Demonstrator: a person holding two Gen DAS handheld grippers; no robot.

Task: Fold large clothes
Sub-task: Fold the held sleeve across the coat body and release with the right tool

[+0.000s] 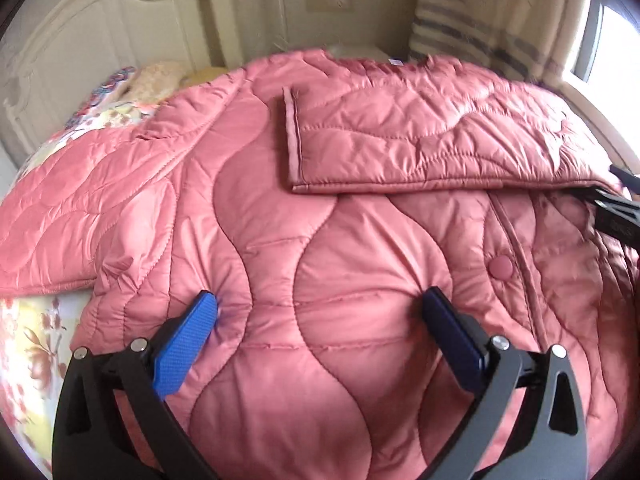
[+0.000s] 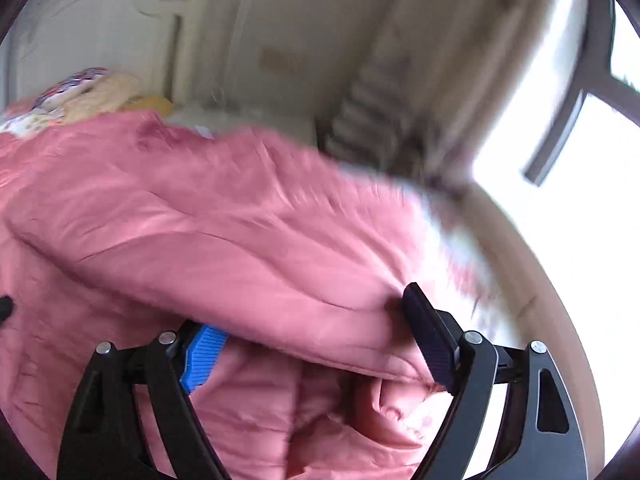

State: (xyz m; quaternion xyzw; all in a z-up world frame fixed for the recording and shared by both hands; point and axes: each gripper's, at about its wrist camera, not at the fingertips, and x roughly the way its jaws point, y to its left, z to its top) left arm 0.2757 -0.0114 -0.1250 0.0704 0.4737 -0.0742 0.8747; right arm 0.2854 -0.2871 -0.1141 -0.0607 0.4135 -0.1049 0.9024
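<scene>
The left hand-held gripper [image 1: 320, 308] is standing released, its blue pads spread wide and both tips pressing down into the pink quilted jacket [image 1: 340, 240], dimpling the padding at each contact. The right hand-held gripper [image 2: 312, 320] is also spread wide, with a thick roll of the jacket [image 2: 240, 240] lying between its fingers; it does not look clenched, though the blur makes this hard to judge.

The jacket is lying spread over the bed [image 1: 28, 352], covering most of it, with one sleeve [image 1: 420, 144] folded across the chest from the right and the other sleeve [image 1: 80, 224] lying out to the left. A covered snap [image 1: 501, 267] is sitting beside the front placket.

The shell is looking smooth and slightly glossy, stitched in wavy channels, so it is likely slippery, light and puffy, springing back after folding. Seams, the bound cuff edge or the hem are probably offering firmer holds than the slick padded panels. The floral bedsheet is showing near left.
</scene>
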